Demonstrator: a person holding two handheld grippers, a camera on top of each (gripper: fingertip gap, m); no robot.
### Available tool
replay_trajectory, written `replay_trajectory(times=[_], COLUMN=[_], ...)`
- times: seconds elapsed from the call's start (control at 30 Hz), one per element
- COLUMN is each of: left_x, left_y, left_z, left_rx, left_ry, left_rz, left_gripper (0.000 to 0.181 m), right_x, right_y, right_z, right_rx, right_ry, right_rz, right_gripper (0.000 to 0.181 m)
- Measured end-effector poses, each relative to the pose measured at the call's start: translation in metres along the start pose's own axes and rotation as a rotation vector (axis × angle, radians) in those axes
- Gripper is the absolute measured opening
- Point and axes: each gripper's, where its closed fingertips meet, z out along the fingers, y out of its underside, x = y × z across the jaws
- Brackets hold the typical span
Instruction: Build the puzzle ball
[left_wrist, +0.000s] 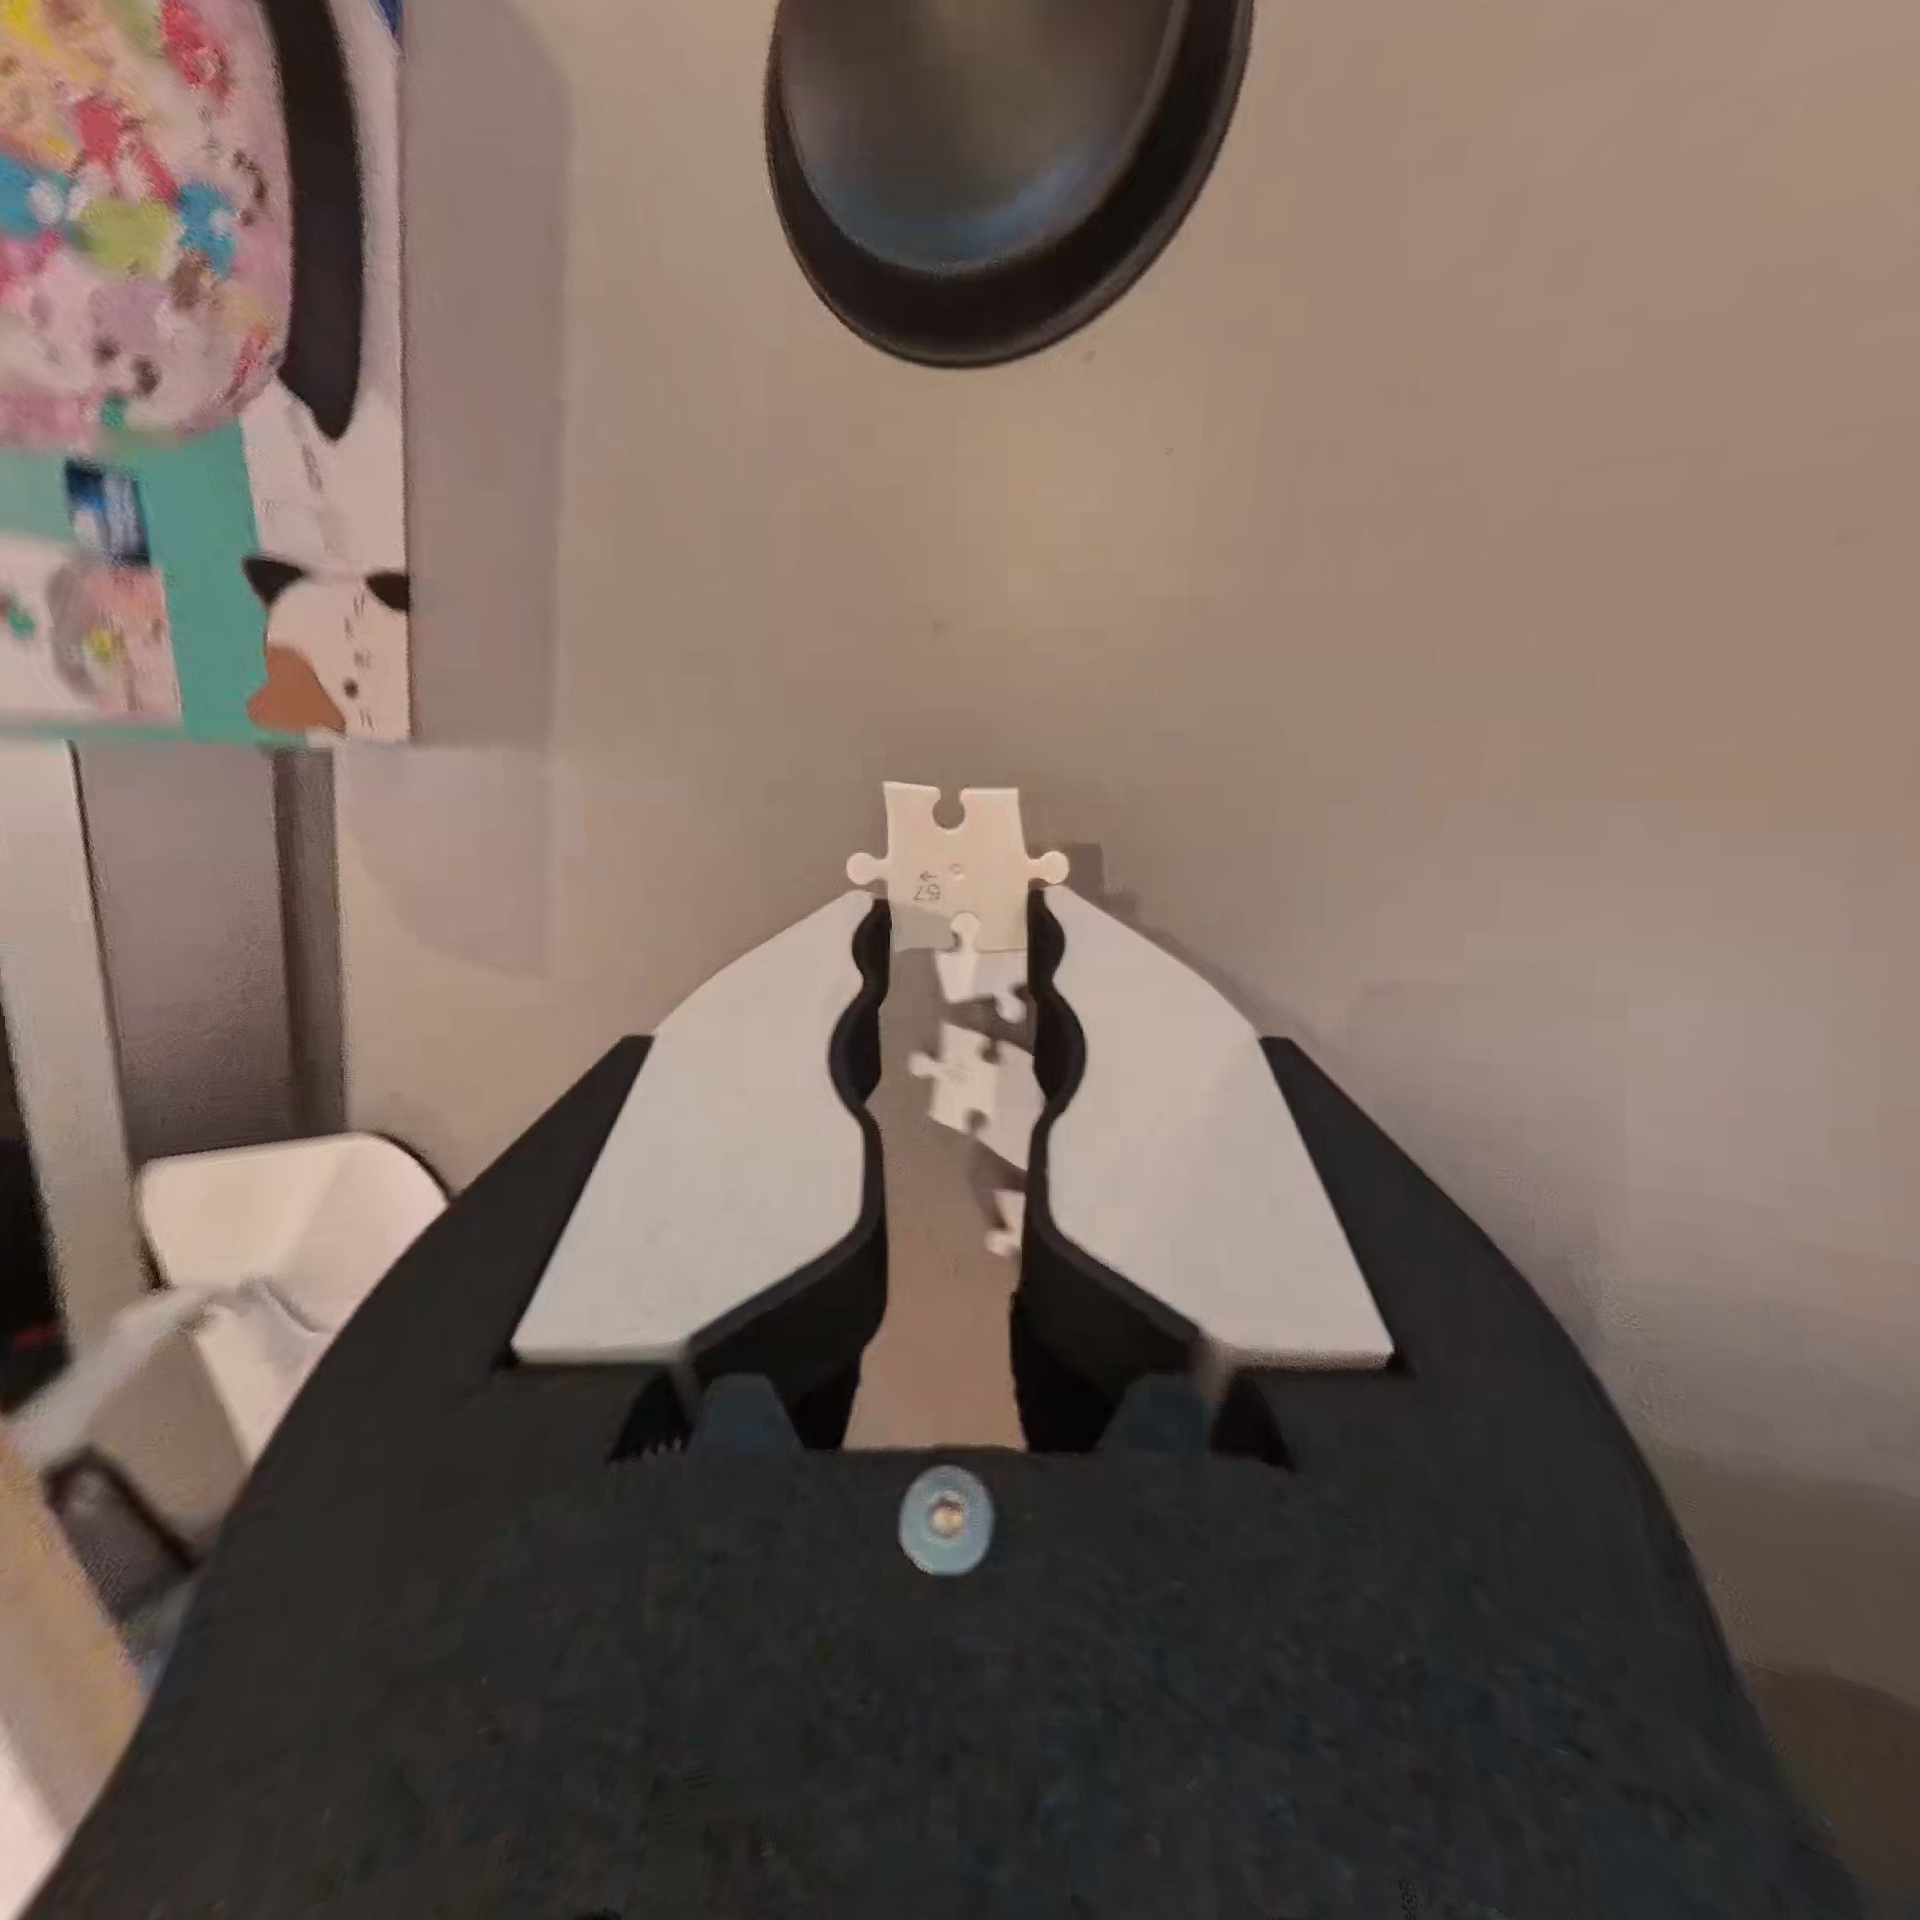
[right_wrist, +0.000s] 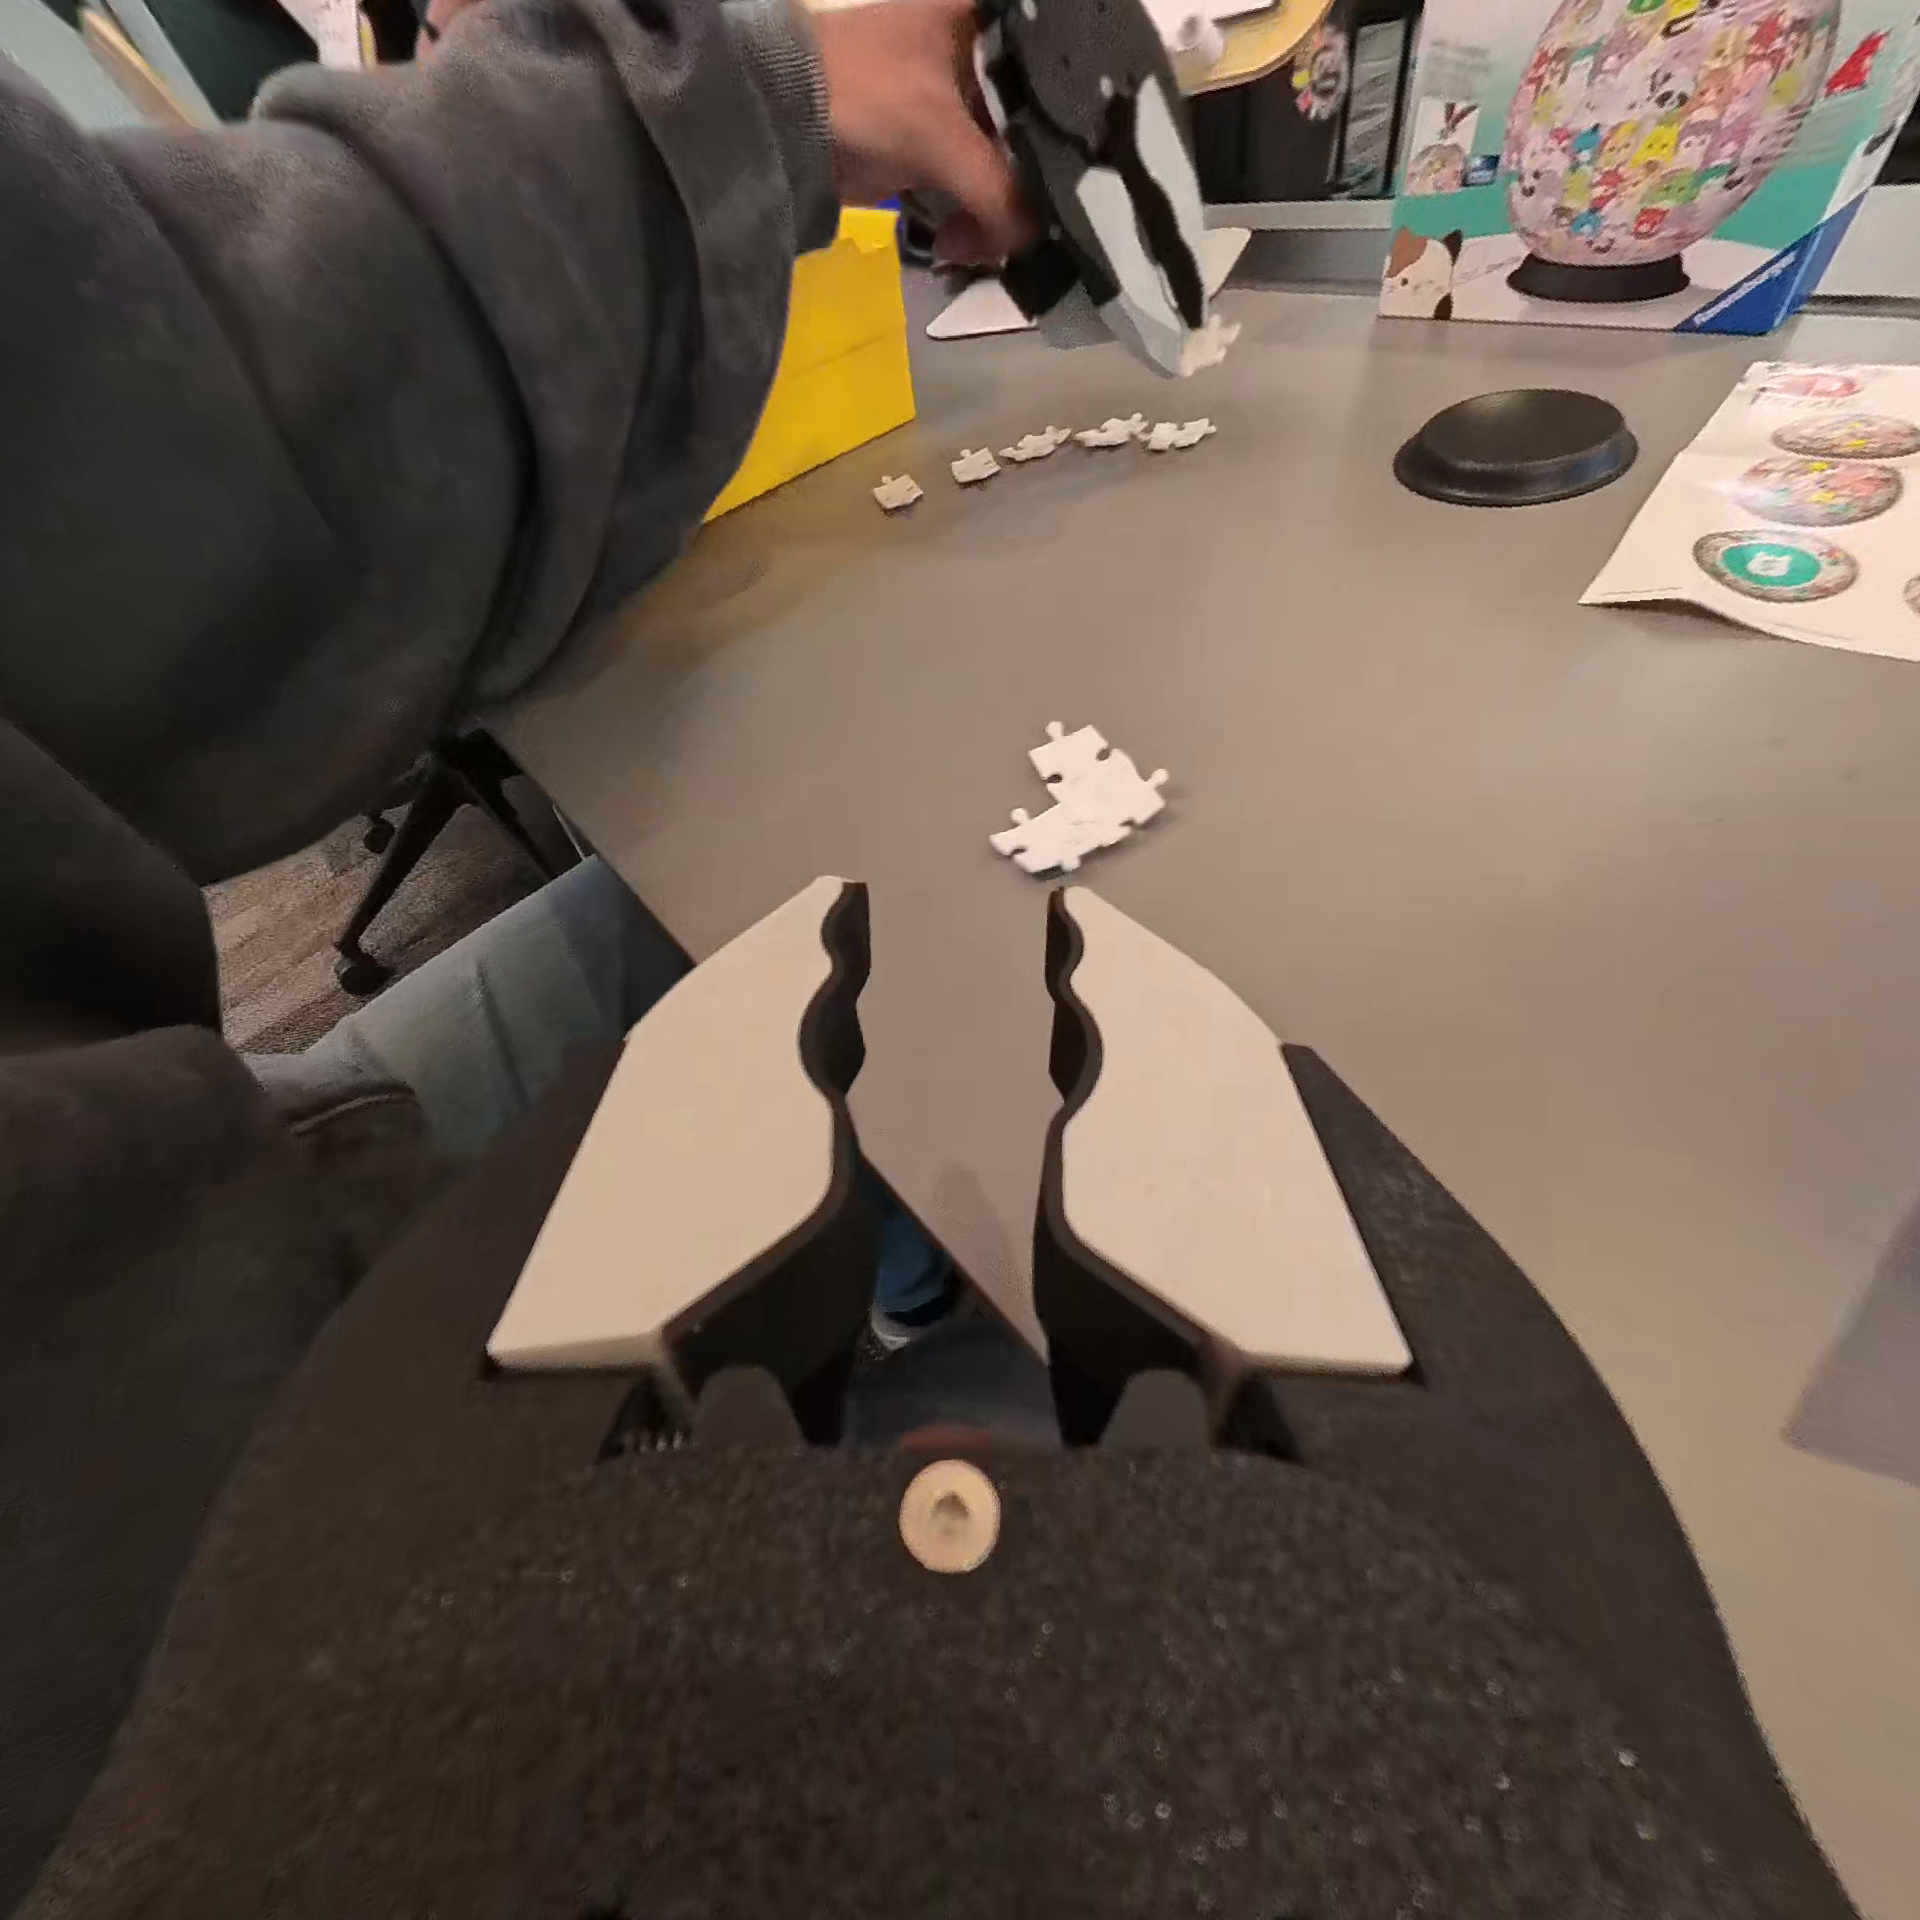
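left gripper (left_wrist: 956, 914) clamps piece (left_wrist: 954, 868), above row (right_wrist: 1049, 447) | right gripper (right_wrist: 956, 894) parted, empty, near cluster (right_wrist: 1081, 805) | stand (right_wrist: 1515, 445) right of row

Each gripper has a black, grainy, rounded body that widens toward the camera. The left gripper (left_wrist: 956, 925) carries two pale grey, wedge-shaped fingers (left_wrist: 727, 1143) lined inside with wavy black padding; just behind the finger roots, a bluish round washer with a small metal screw (left_wrist: 945, 1520) sits on the centre line. The right gripper (right_wrist: 956, 904) is built alike, its washer (right_wrist: 949, 1515) beige. The person wears a dark grey, heavily creased hooded-sweatshirt sleeve (right_wrist: 364, 364) and blue jeans (right_wrist: 499, 1008).
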Motion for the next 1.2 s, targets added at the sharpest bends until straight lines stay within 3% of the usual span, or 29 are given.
replay_trajectory(times=[0.2,0.43,0.53,0.63,0.77,0.87,0.97,1.07,1.2], left_x=[-0.008,-0.019,-0.021,-0.029,-0.037,-0.04,-0.02,0.054,0.172], left_y=[0.0,-0.004,-0.002,0.003,0.008,-0.007,-0.026,-0.031,-0.024], left_z=[0.041,0.05,0.05,0.047,0.019,-0.028,-0.096,-0.146,-0.162], left_rx=[-0.212,-0.263,-0.317,-0.335,-0.351,-0.226,0.035,0.381,0.731], left_ry=[0.114,0.097,0.147,0.127,0.09,-0.008,-0.147,-0.127,0.032], left_rz=[0.193,0.388,0.411,0.434,0.364,0.209,-0.1,-0.424,-0.776], left_gripper=[0.025,0.025,0.026,0.048,0.054,0.052,0.053,0.066,0.064], right_x=[0.02,0.032,0.035,0.039,0.039,0.038,0.038,0.038,0.042], right_y=[-0.013,-0.027,-0.031,-0.026,-0.029,-0.03,-0.027,-0.028,-0.031], right_z=[0.006,0.012,0.014,0.016,0.016,0.017,0.019,0.02,0.026], right_rx=[0.018,0.04,0.053,0.036,0.038,0.036,0.021,0.018,0.019], right_ry=[-0.002,-0.029,-0.049,-0.058,-0.059,-0.058,-0.041,-0.021,0.032], right_rz=[0.004,-0.006,0.015,0.04,0.031,0.019,-0.003,-0.034,-0.108], right_gripper=[0.032,0.032,0.032,0.032,0.032,0.032,0.032,0.034,0.038])
